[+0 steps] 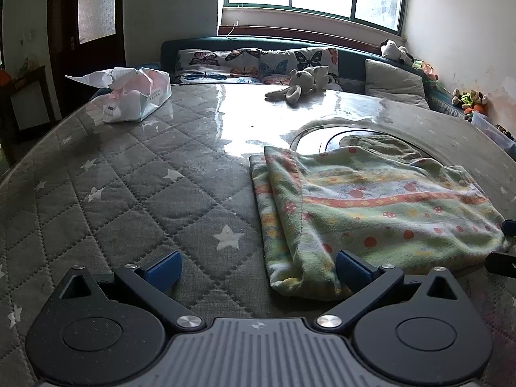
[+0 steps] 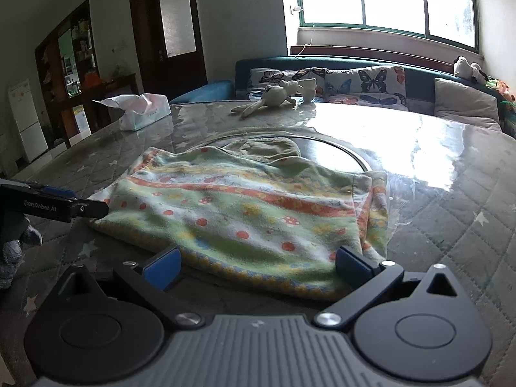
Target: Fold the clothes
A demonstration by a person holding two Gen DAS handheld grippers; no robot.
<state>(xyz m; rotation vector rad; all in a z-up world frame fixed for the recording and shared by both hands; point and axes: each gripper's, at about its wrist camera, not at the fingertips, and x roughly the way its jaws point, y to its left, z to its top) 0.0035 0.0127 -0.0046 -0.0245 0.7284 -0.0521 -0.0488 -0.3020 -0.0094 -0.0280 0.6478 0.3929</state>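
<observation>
On the table point(image 1: 135, 193), the cloth point(image 1: 371, 200) lies folded; both my grippers' fingers point(image 1: 164, 267) gape empty. A one-layer pinch could undo it.

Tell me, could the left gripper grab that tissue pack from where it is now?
Probably not without moving: the left gripper is open at the near edge beside the folded cloth, while the tissue pack sits far across the bare quilted table cover. Nothing blocks the way.

A folded green flannel cloth with orange dots point(image 1: 371, 206) lies at lower right on the grey quilted star-print table cover point(image 1: 129, 200). A white tissue pack point(image 1: 135, 96) sits upper left; a pale plush rabbit point(image 1: 300, 85) lies at upper centre, before the butterfly-print cushions point(image 1: 258, 64).
</observation>
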